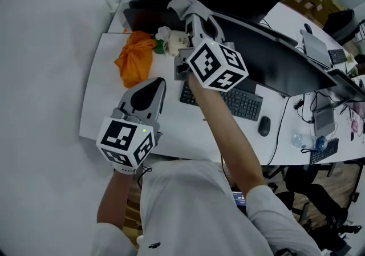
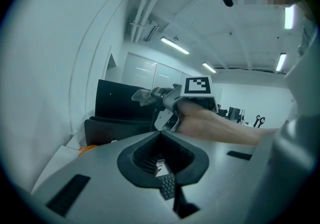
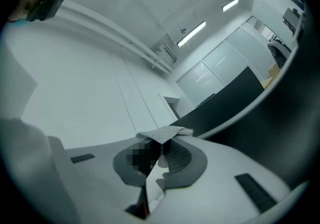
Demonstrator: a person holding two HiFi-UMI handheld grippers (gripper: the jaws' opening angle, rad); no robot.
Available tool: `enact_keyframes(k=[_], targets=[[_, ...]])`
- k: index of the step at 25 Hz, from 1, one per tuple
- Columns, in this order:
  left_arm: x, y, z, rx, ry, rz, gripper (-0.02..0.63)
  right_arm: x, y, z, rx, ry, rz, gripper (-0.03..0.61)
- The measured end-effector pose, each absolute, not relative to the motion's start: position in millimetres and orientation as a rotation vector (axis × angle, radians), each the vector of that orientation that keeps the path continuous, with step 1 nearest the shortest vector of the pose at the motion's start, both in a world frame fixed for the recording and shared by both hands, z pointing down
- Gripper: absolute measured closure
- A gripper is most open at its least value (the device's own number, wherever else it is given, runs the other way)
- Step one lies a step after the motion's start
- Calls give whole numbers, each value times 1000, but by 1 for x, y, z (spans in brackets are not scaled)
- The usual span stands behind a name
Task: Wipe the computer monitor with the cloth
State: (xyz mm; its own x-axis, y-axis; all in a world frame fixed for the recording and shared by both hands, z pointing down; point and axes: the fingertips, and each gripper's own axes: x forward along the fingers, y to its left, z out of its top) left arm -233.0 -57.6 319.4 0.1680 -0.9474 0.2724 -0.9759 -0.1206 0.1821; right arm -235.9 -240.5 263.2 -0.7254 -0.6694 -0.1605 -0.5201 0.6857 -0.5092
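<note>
Jaws on the right gripper (image 1: 193, 20) are pinched together on a fold of the grey cloth (image 1: 183, 5), which bunches out just past their tips. The left gripper (image 1: 153, 85) has its jaws closed with nothing between them. It hangs low and near, over the white desk (image 1: 97, 106), well apart from the cloth.

The right arm is stretched out to the far side, so the cloth is up at the left end of the dark computer monitor (image 1: 274, 58), by its top edge. Whether the fabric is pressed against the screen or only just beside it cannot be told from these views.

Judged from that, the wiping itself is in hand, or on the point of starting at the monitor's left end. The next move probably calls for laying the loose cloth flat on the glass and drawing it to the right with light, even pressure, the hard jaw tips kept off the screen.

Below the monitor sit a black keyboard (image 1: 228, 99) and a mouse (image 1: 264, 126). A crumpled orange cloth (image 1: 136, 55) lies to the left on the desk, clear of both grippers
</note>
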Motion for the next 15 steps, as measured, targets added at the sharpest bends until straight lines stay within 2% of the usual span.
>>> enact_keyframes(k=[15], targets=[[-197, -78, 308, 2233, -1778, 144, 595, -155, -266, 272, -1153, 2590, -724, 558]])
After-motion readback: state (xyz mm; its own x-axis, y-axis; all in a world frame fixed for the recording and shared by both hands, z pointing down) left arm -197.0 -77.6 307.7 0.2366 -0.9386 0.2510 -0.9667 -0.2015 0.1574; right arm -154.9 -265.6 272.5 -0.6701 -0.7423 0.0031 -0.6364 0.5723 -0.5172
